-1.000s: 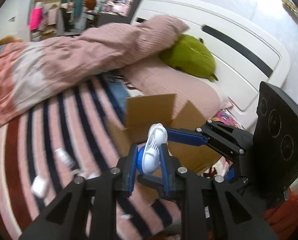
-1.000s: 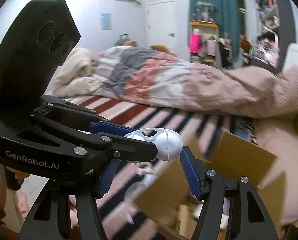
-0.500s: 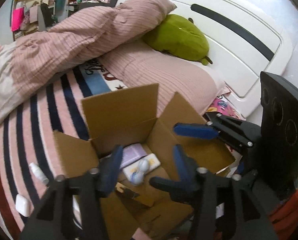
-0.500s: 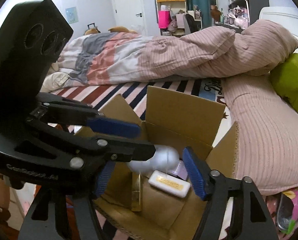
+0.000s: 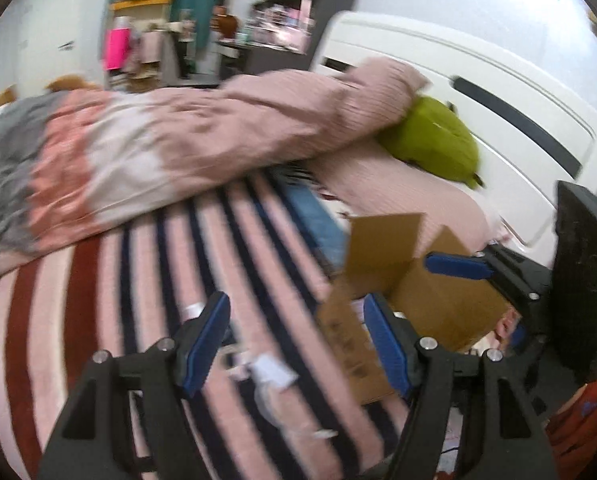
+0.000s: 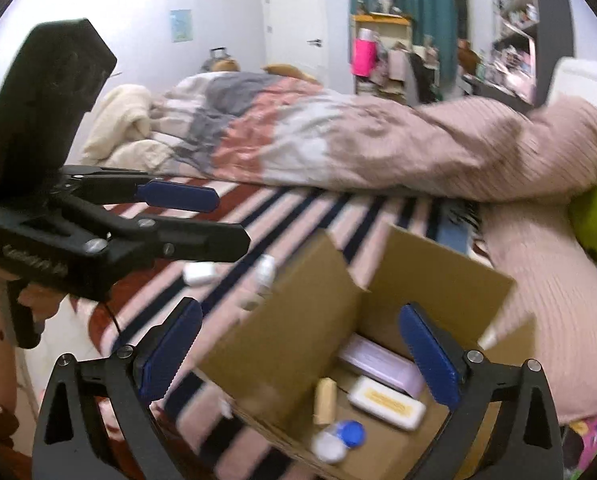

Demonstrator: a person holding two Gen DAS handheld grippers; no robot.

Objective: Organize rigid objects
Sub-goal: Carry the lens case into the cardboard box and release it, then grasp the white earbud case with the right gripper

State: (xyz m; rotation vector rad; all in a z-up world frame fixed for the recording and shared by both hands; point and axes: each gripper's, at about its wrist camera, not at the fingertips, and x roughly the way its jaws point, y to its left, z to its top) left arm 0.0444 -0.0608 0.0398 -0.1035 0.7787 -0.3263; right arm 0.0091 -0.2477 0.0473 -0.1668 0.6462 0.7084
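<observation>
- Left wrist view: the left hand-held gripper (image 5: 296, 344) stands about half open over the striped bed cover (image 5: 110, 280), with nothing between its blue pads; its jaws have just been opening.
- Below and between the pads, small white objects (image 5: 272, 372) lie loose on the stripes near the bed's side edge; blur hides what they are.
- The open cardboard box (image 5: 382, 248) sits on the bed just to the right of the right pad, towards the headboard (image 5: 498, 92), its flaps raised.
- The right hand-held gripper (image 5: 494, 276) enters from the right, over the box.
- A pink ribbed duvet (image 5: 218, 132) lies bunched across the far part of the bed, with a green plush toy (image 5: 438, 144) against the headboard.
- Right wrist view: the right hand-held gripper (image 6: 298, 352) is spread wide above the box (image 6: 298, 320) and grips nothing; its jaws have just been opening.
- Inside the box lie a white bar with a yellow label (image 6: 386, 402), a pale lilac packet (image 6: 378, 360), a tan stick (image 6: 324, 400) and a white-and-blue round case (image 6: 338, 440), the last nearest the camera.
- On the stripes beyond the box's left flap rest a white case (image 6: 199, 273) and a small white bottle (image 6: 266, 272), near each other.
- The left hand-held gripper (image 6: 202, 216) reaches in from the left, above the bed cover (image 6: 282, 208).
</observation>
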